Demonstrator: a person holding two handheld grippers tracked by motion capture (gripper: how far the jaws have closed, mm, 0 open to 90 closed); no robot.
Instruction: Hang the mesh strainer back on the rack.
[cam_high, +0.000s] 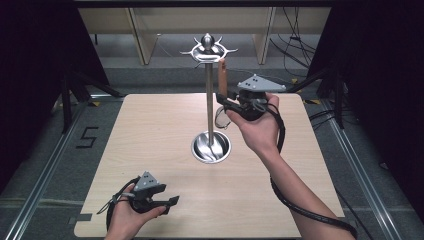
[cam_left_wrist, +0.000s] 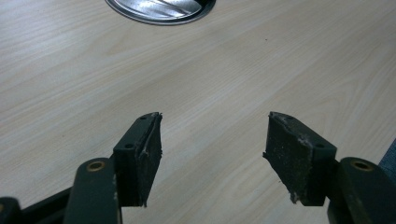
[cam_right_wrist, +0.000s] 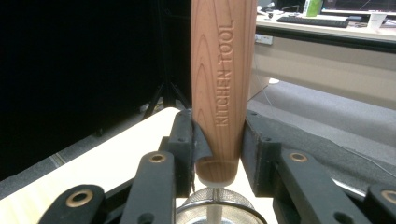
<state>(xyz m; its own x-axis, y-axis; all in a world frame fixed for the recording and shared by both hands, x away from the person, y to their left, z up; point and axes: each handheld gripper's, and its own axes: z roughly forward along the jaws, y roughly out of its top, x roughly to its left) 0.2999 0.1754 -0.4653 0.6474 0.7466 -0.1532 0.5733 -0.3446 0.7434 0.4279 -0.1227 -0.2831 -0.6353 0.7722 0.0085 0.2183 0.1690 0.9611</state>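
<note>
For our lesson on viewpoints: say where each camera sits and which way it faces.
High view: above the table, looking forward and down; both forearms and grippers show.
Left gripper view: on the left gripper, facing bare tabletop over open jaws.
Right gripper view: on the right gripper, facing up the clamped wooden strainer handle.
Shared: the rack's steel base.

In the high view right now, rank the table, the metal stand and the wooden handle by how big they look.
1. Table: by far the largest.
2. Metal stand: tall pole, round base, hooked top.
3. Wooden handle: smallest, clamped upright in the right gripper, beside the pole.
No ties here.
</note>
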